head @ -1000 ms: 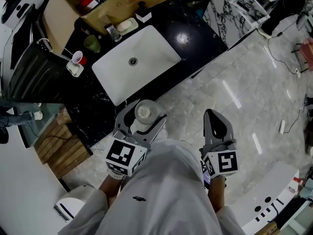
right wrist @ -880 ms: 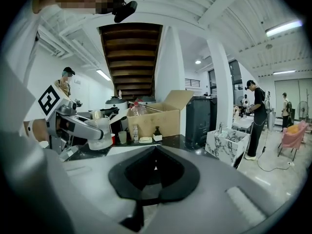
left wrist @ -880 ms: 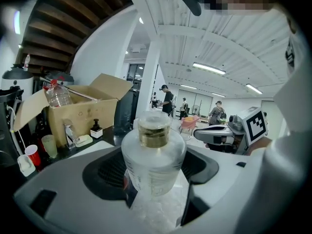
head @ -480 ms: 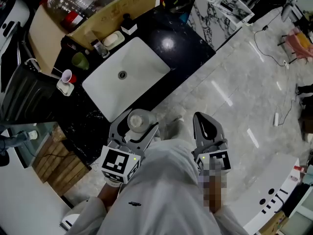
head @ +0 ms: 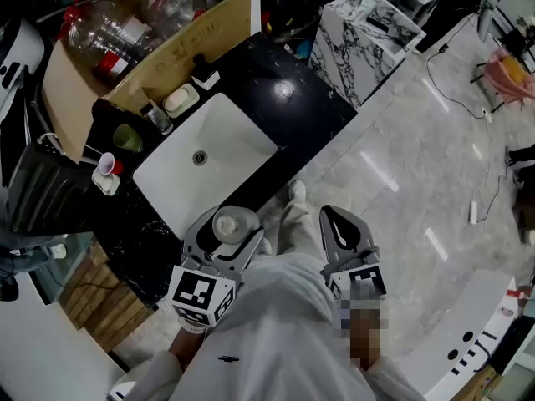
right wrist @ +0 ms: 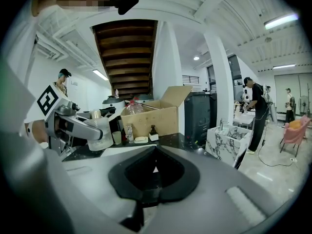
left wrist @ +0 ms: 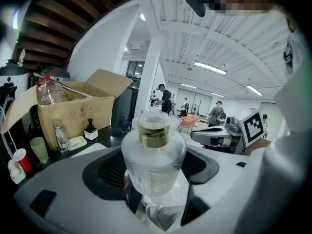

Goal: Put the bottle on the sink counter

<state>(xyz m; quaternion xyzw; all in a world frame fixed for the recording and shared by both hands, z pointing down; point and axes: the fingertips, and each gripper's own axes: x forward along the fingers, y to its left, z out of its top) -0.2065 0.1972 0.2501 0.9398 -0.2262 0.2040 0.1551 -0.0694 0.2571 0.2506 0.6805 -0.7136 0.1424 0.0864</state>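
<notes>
- The clear bottle (left wrist: 153, 160) is being clamped upright between the 2 jaws of the left gripper (head: 226, 237), just off the front edge of the sink counter (head: 292, 98).
- The right gripper (head: 341, 226) is being held in front of that counter, jaws together on nothing.

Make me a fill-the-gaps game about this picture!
The left gripper holds a clear ____.
The right gripper holds ____.
The counter around the white sink is ____.
Behind the sink stands a cardboard ____.
Missing: bottle, nothing, black, box.
</notes>
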